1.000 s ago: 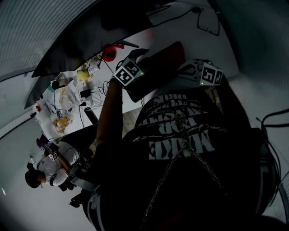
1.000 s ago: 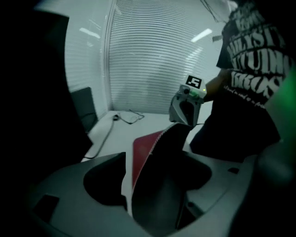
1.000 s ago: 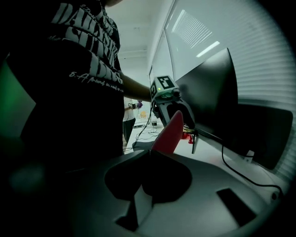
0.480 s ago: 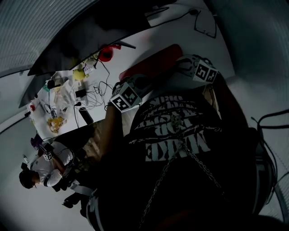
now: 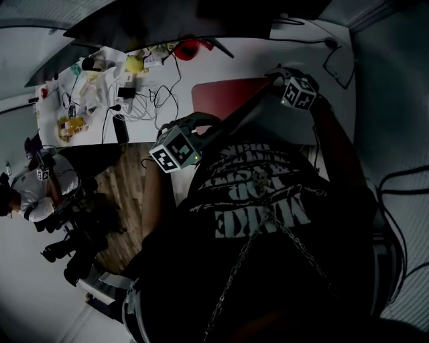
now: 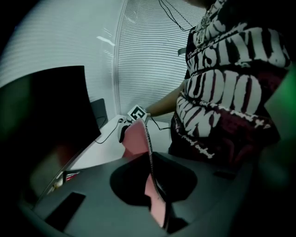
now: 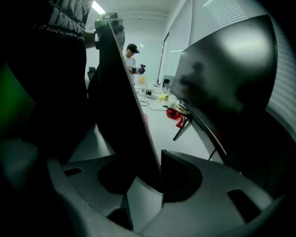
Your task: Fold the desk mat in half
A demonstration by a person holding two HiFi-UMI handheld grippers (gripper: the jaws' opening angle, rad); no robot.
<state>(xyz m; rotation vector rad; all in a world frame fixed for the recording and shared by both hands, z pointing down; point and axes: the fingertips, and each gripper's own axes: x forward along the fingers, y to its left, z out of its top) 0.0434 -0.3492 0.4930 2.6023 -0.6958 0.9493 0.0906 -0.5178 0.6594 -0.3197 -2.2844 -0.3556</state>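
Observation:
The desk mat is red on one face and dark on the other and lies on the white desk. Its near edge is lifted between the two grippers. My left gripper is shut on that edge at the left; in the left gripper view the thin mat runs straight out from between the jaws of my left gripper. My right gripper is at the edge's right end. Its jaws are opening, and in the right gripper view the dark mat stands upright between the jaws of my right gripper.
A dark monitor stands along the desk's far side, close to the right gripper. A red object, cables and small clutter cover the desk's left part. A black cable lies at the right. Another person sits at far left.
The left gripper has come back from over the mat toward the person's body, at the mat's near edge. The edge now stands lifted, and the red face shows more.

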